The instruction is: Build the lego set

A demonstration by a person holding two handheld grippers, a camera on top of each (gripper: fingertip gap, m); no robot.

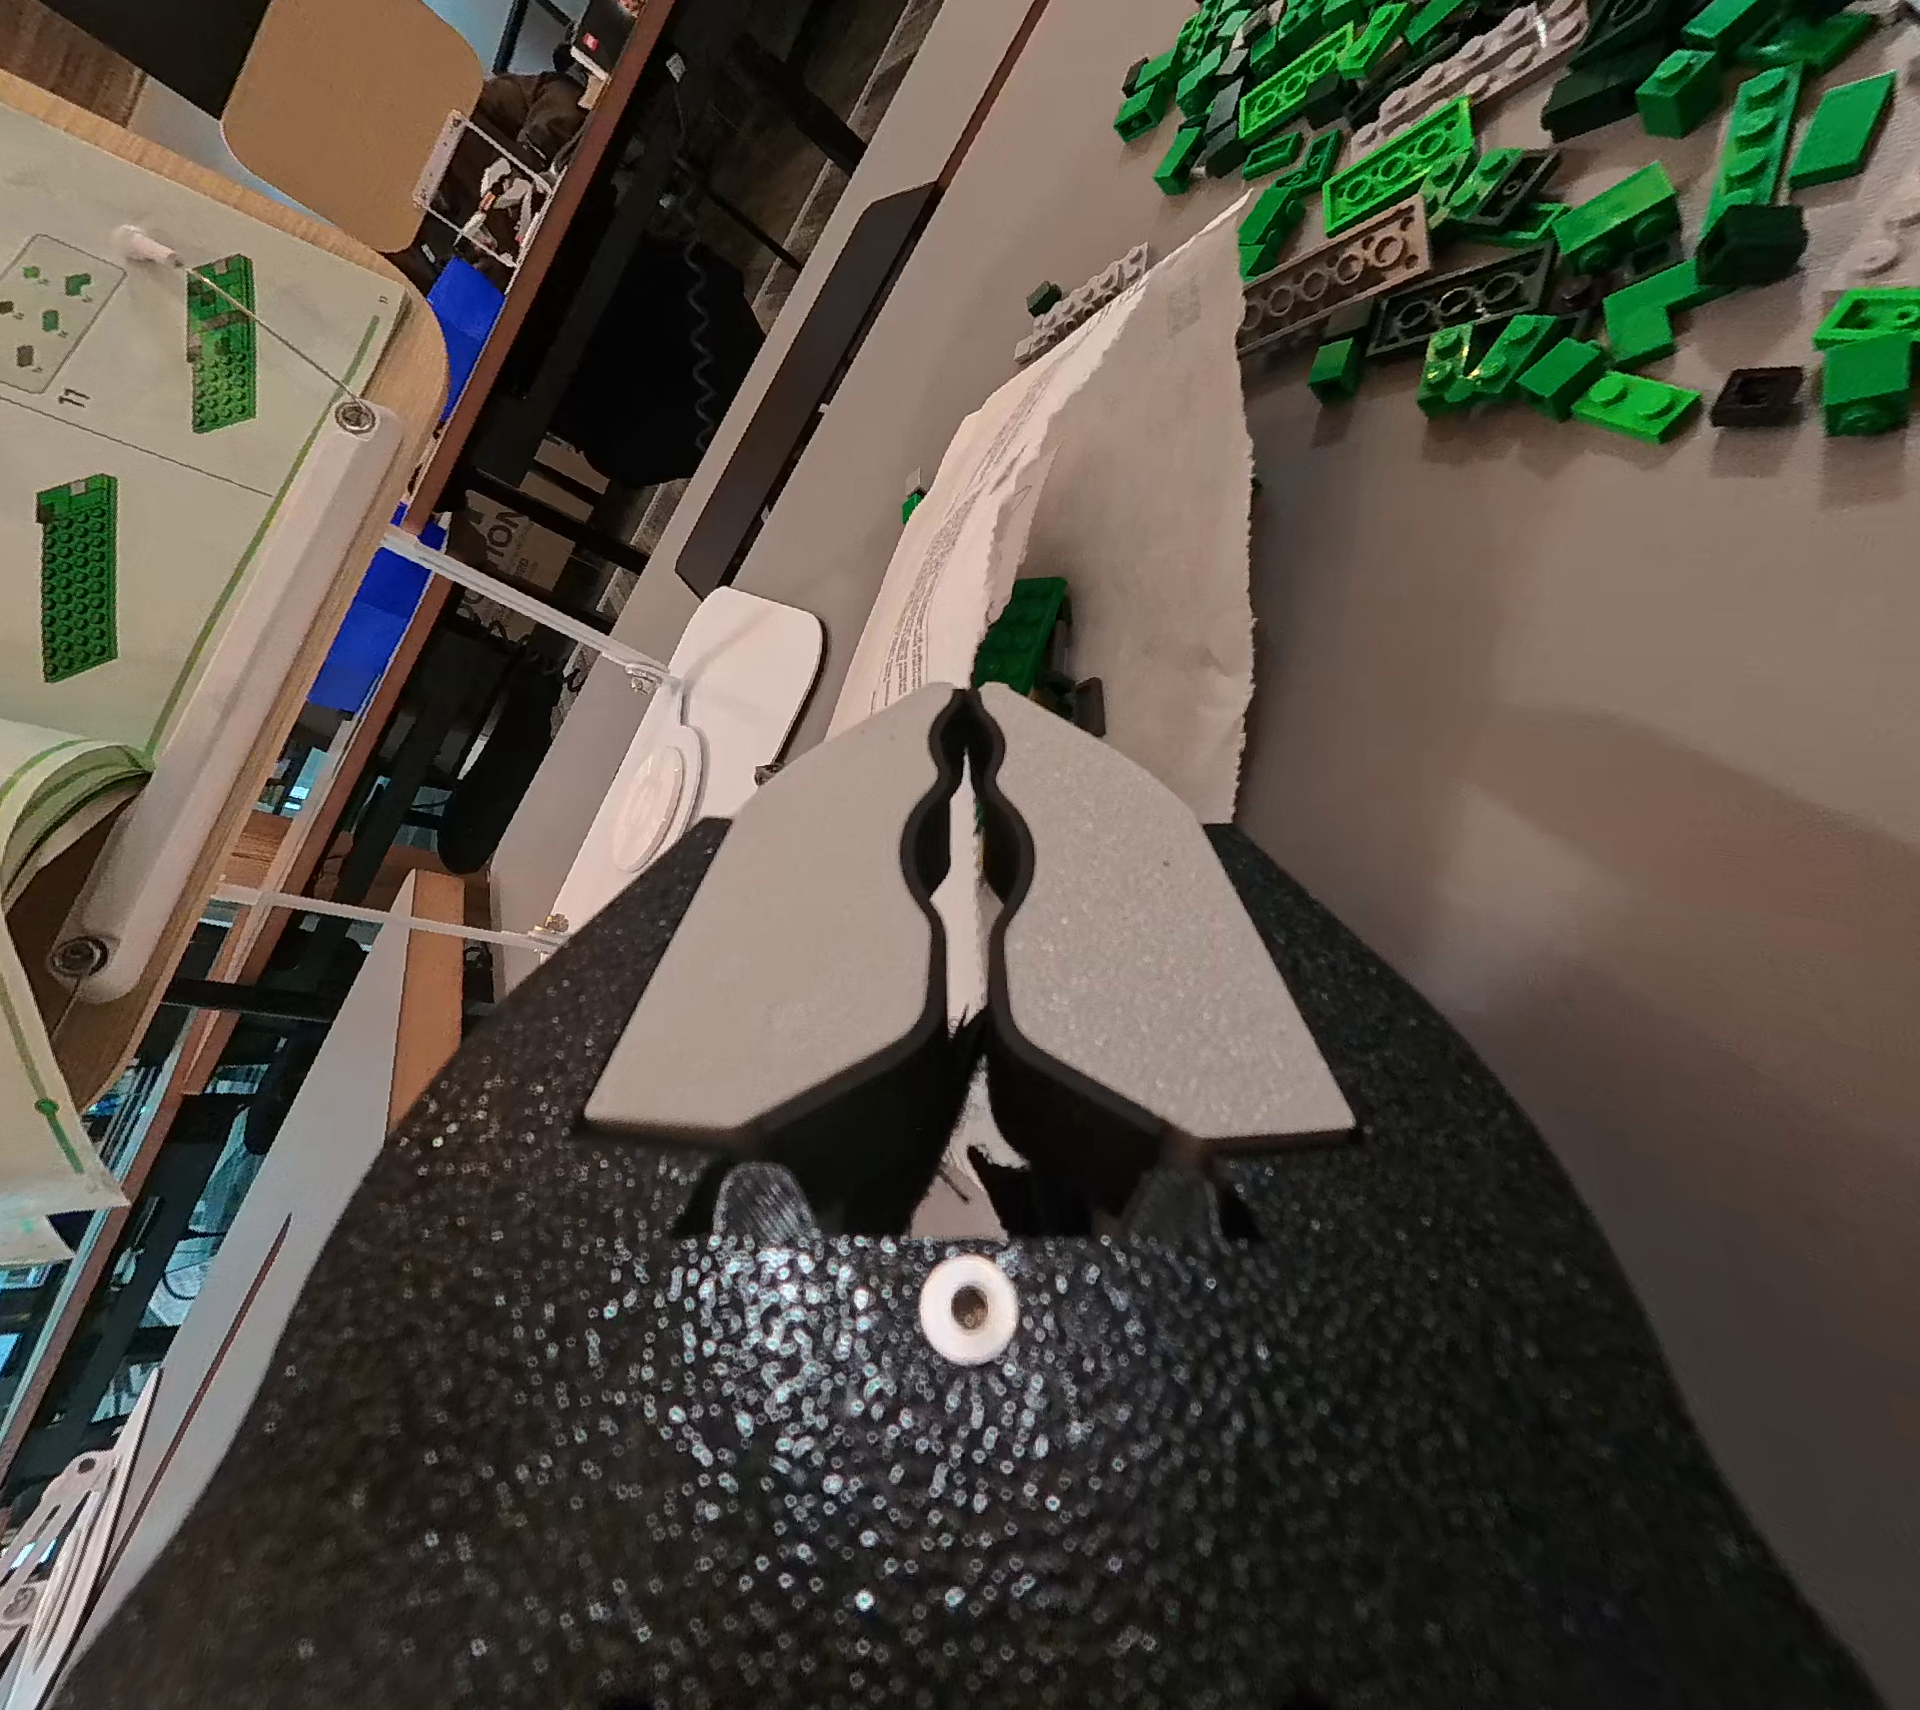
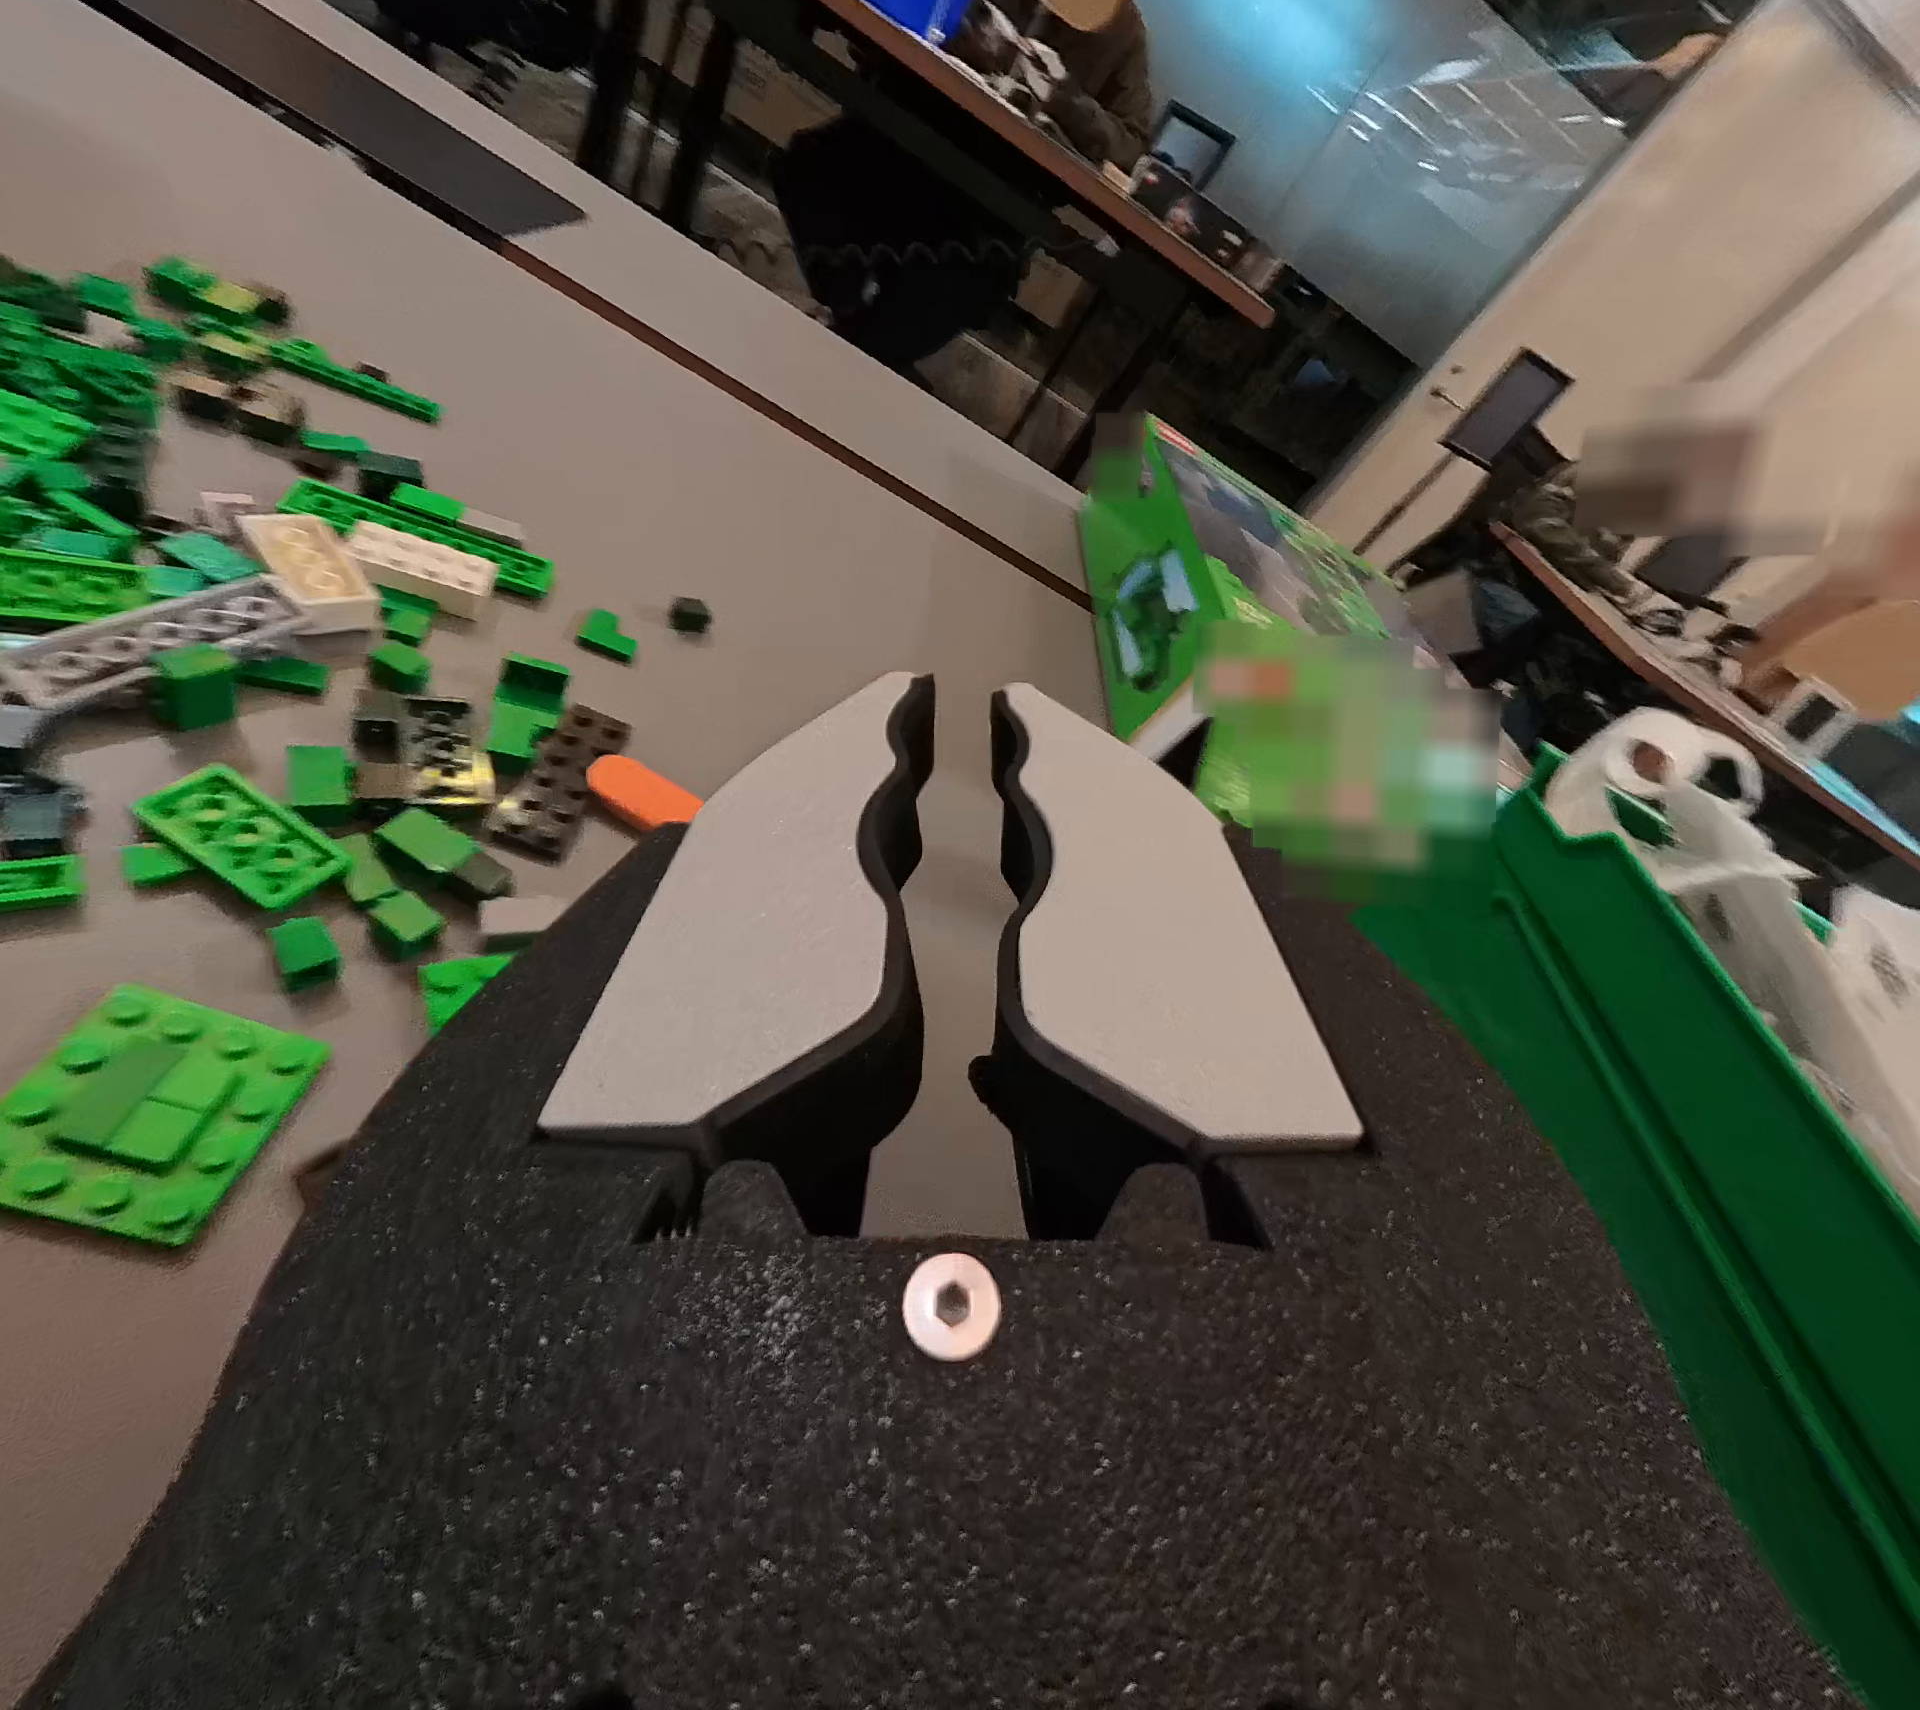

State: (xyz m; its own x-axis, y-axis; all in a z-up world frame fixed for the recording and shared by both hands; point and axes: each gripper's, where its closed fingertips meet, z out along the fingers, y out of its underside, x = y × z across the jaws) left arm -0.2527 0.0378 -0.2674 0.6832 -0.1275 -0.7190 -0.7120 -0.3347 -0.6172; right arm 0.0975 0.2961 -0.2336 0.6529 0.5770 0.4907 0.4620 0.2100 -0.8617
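Observation:
My left gripper (image 1: pixel 968 704) is shut, its tips touching, with nothing seen held between them. Just beyond its tips lie a torn white paper bag (image 1: pixel 1132 517) and a small green brick assembly (image 1: pixel 1023 632), partly hidden by the bag. A pile of loose green, grey and black bricks (image 1: pixel 1507 133) lies at the upper right. My right gripper (image 2: pixel 961 694) is open by a narrow gap and empty, over bare grey table. The brick pile (image 2: pixel 260 600) lies to its left, with a green square plate bearing flat tiles (image 2: pixel 156 1110) nearest.
An open instruction booklet on a clear stand (image 1: pixel 125 434) is at the left. An orange brick separator (image 2: pixel 639 793) lies by the right gripper's left finger. The set's green box (image 2: pixel 1195 600) and a green bin (image 2: pixel 1662 1089) with white bags stand to the right. Other desks lie beyond the table edge. Across from one pair of fingers to the other is roughly 45 cm.

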